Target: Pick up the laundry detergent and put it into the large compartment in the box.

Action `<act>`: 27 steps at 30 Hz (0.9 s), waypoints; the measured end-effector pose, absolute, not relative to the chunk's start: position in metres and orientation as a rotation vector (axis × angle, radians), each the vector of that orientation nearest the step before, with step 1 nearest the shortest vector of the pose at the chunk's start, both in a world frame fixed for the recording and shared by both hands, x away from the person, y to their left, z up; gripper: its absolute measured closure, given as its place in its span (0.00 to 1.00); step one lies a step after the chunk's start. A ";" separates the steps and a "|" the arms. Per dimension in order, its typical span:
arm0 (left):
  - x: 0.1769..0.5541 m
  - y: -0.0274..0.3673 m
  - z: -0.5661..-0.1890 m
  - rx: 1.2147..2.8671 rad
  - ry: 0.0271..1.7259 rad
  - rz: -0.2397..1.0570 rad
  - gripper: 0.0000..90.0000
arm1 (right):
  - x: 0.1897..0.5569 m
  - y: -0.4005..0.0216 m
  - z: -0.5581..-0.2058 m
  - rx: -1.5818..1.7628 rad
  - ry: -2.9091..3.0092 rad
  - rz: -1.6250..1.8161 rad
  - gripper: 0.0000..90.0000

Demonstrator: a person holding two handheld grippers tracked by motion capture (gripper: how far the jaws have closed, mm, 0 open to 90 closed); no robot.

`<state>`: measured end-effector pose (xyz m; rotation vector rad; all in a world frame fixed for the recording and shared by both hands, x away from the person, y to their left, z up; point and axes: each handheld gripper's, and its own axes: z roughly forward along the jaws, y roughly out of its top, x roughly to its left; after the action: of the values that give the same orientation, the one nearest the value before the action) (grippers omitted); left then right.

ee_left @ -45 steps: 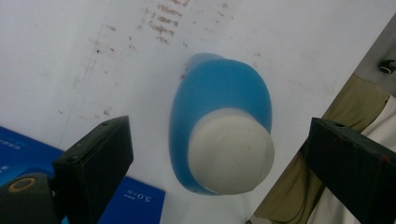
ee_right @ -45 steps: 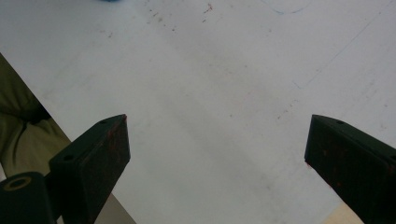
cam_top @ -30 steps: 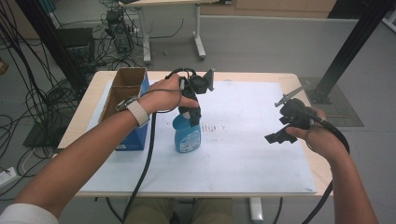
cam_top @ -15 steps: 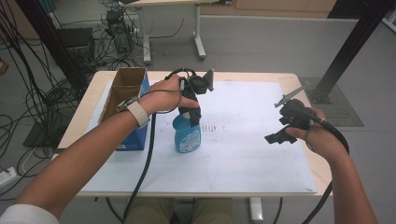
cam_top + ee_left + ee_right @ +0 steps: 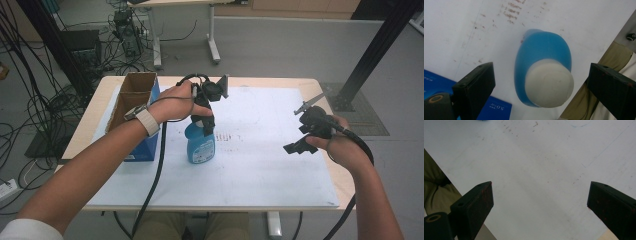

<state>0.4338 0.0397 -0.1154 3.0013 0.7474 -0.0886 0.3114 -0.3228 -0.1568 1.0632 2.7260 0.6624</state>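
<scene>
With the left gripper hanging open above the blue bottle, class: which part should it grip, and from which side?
Grip the white cap, coming straight down from above. The blue bottle stands upright on the table, so its cap faces the left gripper. The open jaws sit either side of the cap, which looks narrower than the flattened body below.

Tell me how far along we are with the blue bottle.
Early. Done: the left gripper is lined up above the blue bottle, jaws open either side of its white cap. In hand: nothing gripped yet; the bottle stands upright on the table beside the cardboard box. Left: probably closing and lifting. The right gripper hangs open.
</scene>
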 end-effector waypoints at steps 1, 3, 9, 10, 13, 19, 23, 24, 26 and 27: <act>0.434 0.040 -0.115 3.001 0.747 -0.089 0.09 | 0.311 -0.323 -0.157 1.063 2.726 0.662 0.07; 0.434 0.040 -0.116 3.001 0.750 -0.092 0.09 | 0.311 -0.323 -0.157 1.062 2.725 0.666 0.07; 0.434 0.040 -0.116 3.004 0.751 -0.091 0.09 | 0.311 -0.324 -0.157 1.062 2.725 0.667 0.07; 0.433 0.040 -0.116 3.003 0.753 -0.091 0.09 | 0.311 -0.324 -0.157 1.062 2.726 0.668 0.07; 0.434 0.040 -0.116 3.006 0.752 -0.090 0.09 | 0.310 -0.324 -0.157 1.064 2.724 0.668 0.07; 0.433 0.041 -0.117 2.996 0.756 -0.090 0.09 | 0.310 -0.324 -0.157 1.063 2.726 0.664 0.07; 0.433 0.041 -0.117 2.999 0.753 -0.090 0.09 | 0.310 -0.324 -0.156 1.064 2.724 0.664 0.07; 0.433 0.041 -0.117 2.996 0.756 -0.091 0.09 | 0.311 -0.325 -0.157 1.065 2.725 0.664 0.07; 0.433 0.042 -0.118 2.995 0.759 -0.091 0.09 | 0.310 -0.325 -0.157 1.064 2.725 0.666 0.07; 0.433 0.042 -0.118 2.995 0.759 -0.091 0.09 | 0.310 -0.325 -0.157 1.064 2.725 0.666 0.07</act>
<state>0.4330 0.0415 -0.1179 2.9948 0.7586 -0.0914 0.3105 -0.3248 -0.1566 1.0639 2.7248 0.6661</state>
